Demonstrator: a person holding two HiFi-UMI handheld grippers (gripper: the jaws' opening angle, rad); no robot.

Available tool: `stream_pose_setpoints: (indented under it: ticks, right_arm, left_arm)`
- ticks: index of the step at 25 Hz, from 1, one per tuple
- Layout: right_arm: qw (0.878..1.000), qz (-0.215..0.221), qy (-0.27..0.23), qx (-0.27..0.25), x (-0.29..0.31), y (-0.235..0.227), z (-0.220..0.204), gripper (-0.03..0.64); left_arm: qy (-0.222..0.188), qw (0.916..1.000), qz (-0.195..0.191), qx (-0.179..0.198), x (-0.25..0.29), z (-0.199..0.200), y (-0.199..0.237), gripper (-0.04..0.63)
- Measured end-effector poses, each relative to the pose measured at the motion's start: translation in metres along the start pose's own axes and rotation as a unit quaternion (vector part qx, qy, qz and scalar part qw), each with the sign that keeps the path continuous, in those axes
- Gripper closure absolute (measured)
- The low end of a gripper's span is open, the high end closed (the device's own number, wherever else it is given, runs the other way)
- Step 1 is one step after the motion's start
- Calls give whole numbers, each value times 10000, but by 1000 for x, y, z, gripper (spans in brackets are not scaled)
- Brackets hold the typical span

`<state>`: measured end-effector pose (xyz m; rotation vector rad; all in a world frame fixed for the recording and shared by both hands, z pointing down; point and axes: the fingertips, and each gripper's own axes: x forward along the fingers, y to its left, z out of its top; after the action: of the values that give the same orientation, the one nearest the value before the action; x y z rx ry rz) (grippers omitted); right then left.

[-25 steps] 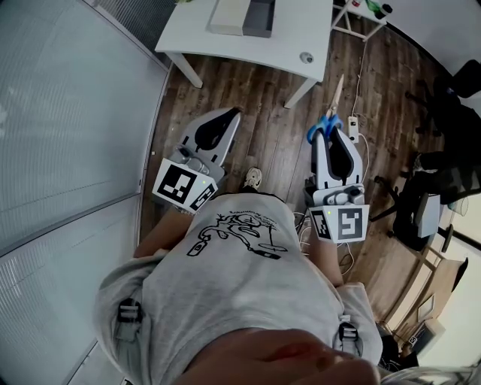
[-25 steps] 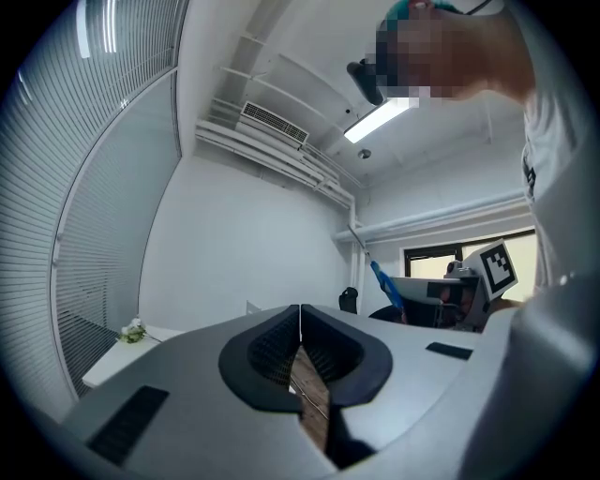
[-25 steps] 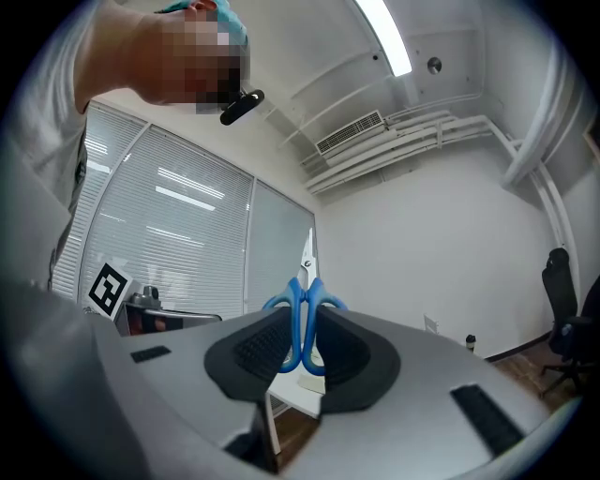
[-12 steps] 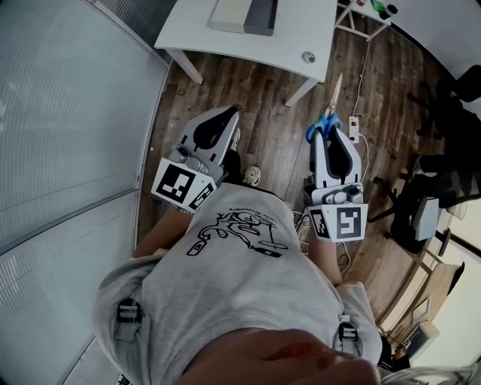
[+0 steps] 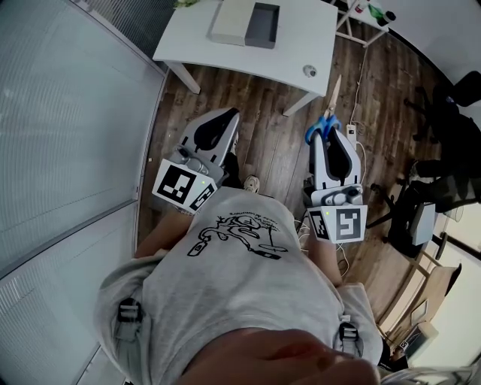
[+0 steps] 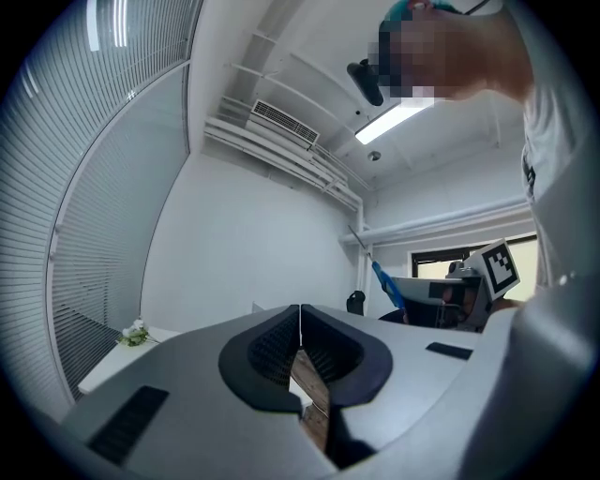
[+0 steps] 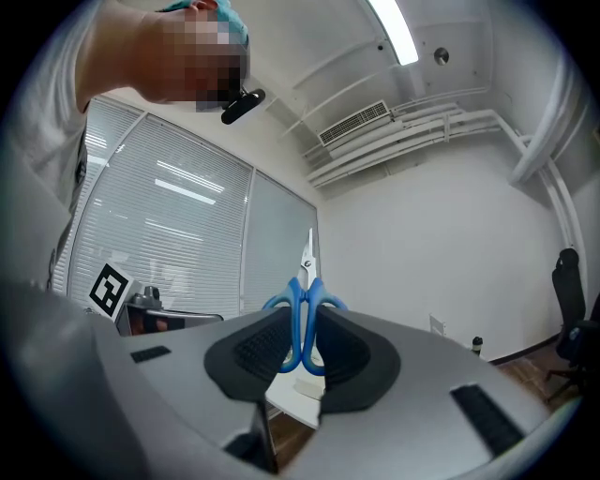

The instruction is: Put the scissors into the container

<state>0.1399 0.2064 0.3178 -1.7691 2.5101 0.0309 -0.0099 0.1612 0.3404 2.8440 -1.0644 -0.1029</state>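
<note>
**Scissors held in the right gripper, well short of the container**

A person in a grey T-shirt is seen from above, standing on a wooden floor with a gripper held out in each hand. The right gripper [image 5: 329, 134] is clenched on the scissors [image 5: 328, 114]. The blue handle loops are pinched between its pads, and the closed blades are pointed forward, away from the body and toward the table. In the right gripper view the two loops are seen pressed side by side, with the jaws held apart only by the handles. This grip on the handles is judged to leave the blades free to be lowered first into the container.

The left gripper [image 5: 230, 114] is closed on nothing, its jaws touching. It is held out beside the right one and appears idle.

A white table [image 5: 248, 49] lies ahead, well apart from both grippers. On its far side an open dark grey container [image 5: 258, 24] is set just beside a white box [image 5: 228, 13]. The scissors are in the air, well short of the container, so the carry is judged under way and the drop not yet made.
</note>
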Motion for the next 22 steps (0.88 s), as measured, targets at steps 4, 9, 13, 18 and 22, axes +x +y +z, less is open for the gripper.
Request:
stream_pose_setpoints:
  ticks: [4, 9, 13, 18, 22]
  right_arm:
    - [10000, -8, 0, -16, 33, -3, 1, 528]
    - [9999, 38, 104, -37, 86, -10, -7, 528]
    - [9999, 50, 144, -49, 129, -17, -5, 528]
    - [9999, -24, 156, -68, 189, -27, -5, 528]
    - [9999, -62, 136, -50, 220, -29, 2, 528]
  left_arm:
    - [-10, 10000, -15, -8, 15, 5, 28, 574]
    - [-42, 10000, 3, -63, 42, 8, 74, 574]
    - [-47, 10000, -43, -37, 66, 18, 108, 574]
    - [-42, 9999, -132, -32, 99, 26, 160, 574]
    - [-37, 9997, -241, -36, 115, 40, 183, 574]
